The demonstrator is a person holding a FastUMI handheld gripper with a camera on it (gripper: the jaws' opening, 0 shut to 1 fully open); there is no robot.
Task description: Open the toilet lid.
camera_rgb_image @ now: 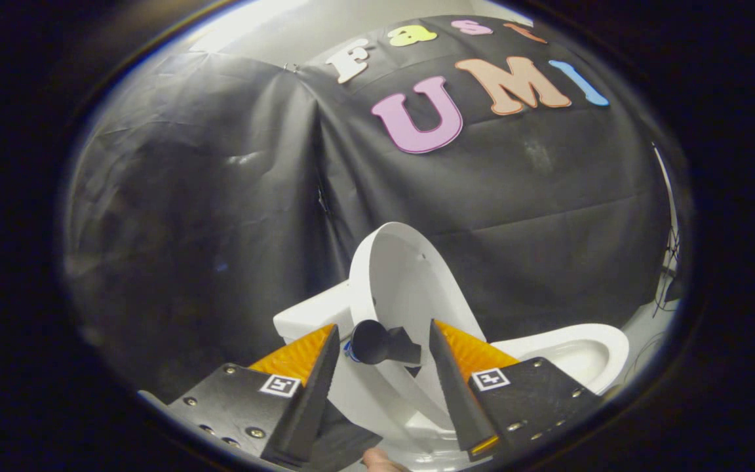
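Your claw (381, 364) sits low centre, fingers apart around a black knob (372, 341) on the lid (404, 282), not pinching it. Rigid, smooth plastic, hinged and probably light, so push at that knob. White oval lid stands raised mid-frame, bowl (580, 351) lower right

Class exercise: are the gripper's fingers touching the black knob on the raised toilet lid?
Apart. In the gripper view, the black knob on the raised lid sits between the open gripper fingers, with visible gaps on both sides.
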